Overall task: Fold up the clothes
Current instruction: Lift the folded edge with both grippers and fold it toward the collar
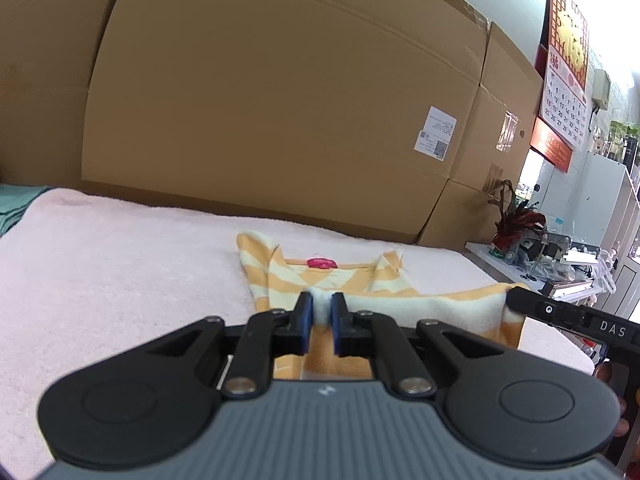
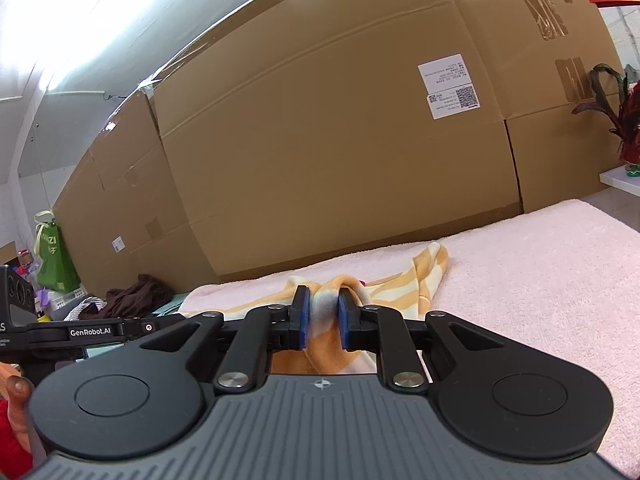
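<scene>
Left wrist view showed the left claw (image 1: 321,316) clenched on a near edge of the orange-and-cream striped garment (image 1: 320,280), whose neckline with a pink tag (image 1: 321,263) lay straight ahead on the pink towel (image 1: 120,264) covering the worktop. Right wrist view showed the right claw (image 2: 323,322) gripping a bunched part of the same edge. Held cloth stretched crosswise between both claws, the garment's body running away from them toward the cardboard boxes (image 1: 280,100), so any fold would likely carry forward
</scene>
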